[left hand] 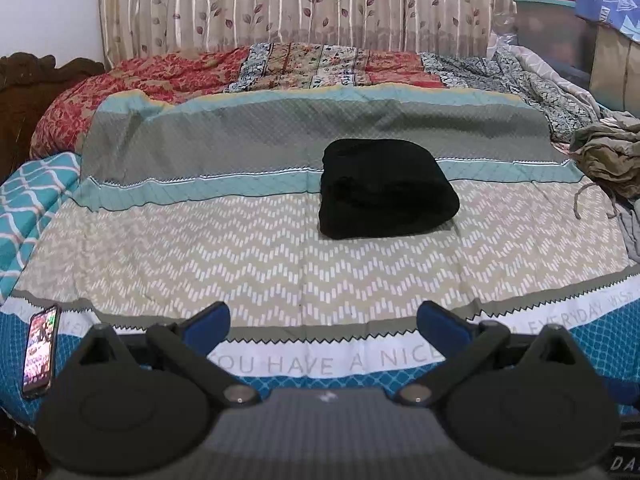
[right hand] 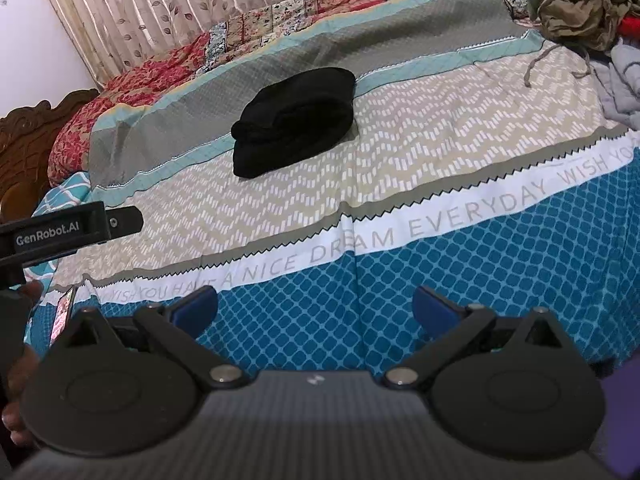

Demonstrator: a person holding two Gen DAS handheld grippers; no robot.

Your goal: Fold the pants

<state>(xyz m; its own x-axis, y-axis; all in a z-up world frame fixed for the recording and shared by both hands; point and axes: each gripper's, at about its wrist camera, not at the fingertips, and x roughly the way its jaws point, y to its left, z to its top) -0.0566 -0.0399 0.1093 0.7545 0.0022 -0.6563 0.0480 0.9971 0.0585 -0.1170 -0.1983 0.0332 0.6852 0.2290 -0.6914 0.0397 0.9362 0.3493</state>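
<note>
Bedspread (left hand: 248, 248) bears folded black pants (left hand: 384, 190), phone (left hand: 40, 354), crumpled clothes (left hand: 612, 160).

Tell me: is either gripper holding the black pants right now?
No. The black pants lie folded on the bedspread, apart from the open left gripper and open right gripper.

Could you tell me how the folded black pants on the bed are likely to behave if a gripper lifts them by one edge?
The black pants look like soft fabric folded in layers, so they would probably sag and start to unfold. Lying on a quilted bedspread, they would likely drag rather than slide cleanly if pushed. As a flat bundle, they seem unlikely to roll.
</note>
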